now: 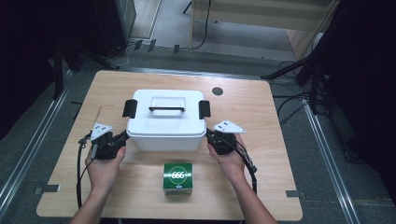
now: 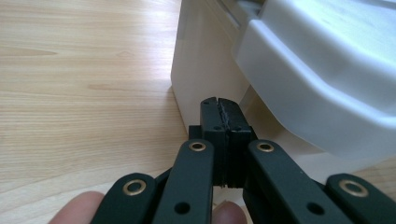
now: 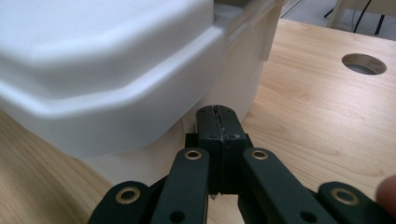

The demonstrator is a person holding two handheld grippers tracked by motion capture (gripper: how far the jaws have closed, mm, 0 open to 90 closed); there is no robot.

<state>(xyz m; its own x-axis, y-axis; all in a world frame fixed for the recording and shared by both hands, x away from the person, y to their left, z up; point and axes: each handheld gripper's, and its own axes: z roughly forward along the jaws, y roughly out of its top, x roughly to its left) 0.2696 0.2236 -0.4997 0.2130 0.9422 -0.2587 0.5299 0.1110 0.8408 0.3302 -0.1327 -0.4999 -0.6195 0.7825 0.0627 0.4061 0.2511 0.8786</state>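
A green box [image 1: 178,178] is positioned nearest, at the tabletop's [image 1: 261,196] front edge. Beyond it, the left gripper [image 1: 122,138] and right gripper [image 1: 211,137] are held with jaws fully closed, empty, tips just under the rim of the white lidded bin [image 1: 166,126] at either side. Bare tabletop is seen behind.

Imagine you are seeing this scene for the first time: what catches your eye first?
A big white lidded box sits mid-table, black latches at both ends. The left gripper and right gripper, both shut, flank its front corners. A small green box lies nearer the person.
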